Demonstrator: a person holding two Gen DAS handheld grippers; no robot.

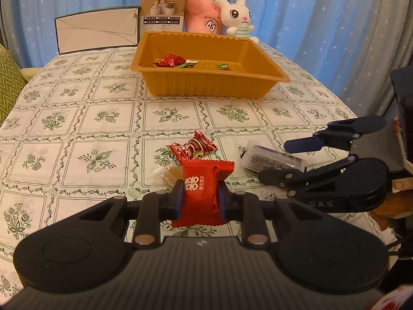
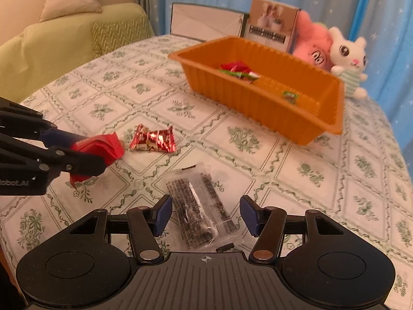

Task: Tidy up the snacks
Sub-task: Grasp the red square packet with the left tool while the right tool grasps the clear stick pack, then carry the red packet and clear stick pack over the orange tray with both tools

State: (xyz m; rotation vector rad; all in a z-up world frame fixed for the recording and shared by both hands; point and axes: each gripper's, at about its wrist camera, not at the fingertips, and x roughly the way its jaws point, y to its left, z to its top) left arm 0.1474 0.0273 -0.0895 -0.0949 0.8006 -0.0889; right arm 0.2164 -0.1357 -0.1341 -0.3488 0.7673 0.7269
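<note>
A table under a green-flowered cloth [image 1: 103, 118] fills both views. On it, toward twelve o'clock in the left wrist view, sits an orange tray [image 1: 206, 85] that holds a red wrapper [image 1: 169, 60] and two small green-wrapped sweets [image 1: 224, 66]. Behind the tray stand an open white box [image 1: 96, 29], a tan carton [image 1: 163, 9], a pink plush [image 1: 204, 15] and a white rabbit toy [image 1: 236, 15].

The left gripper [image 1: 200, 197] is clamped on a red snack packet [image 1: 205, 180], its blue pads pressing the packet's two sides at the view's six o'clock side. Past it, toward twelve o'clock, a shiny red candy [image 1: 192, 148] lies on the cloth, and a small tan sweet [image 1: 170, 174] lies just beside the packet at nine o'clock.

The right gripper [image 2: 206, 213] has its jaws apart over a clear packet with dark print [image 2: 200, 206], which lies flat on the cloth between the pads; neither pad presses it. From there the held red packet is at ten o'clock and the tray at one o'clock.
</note>
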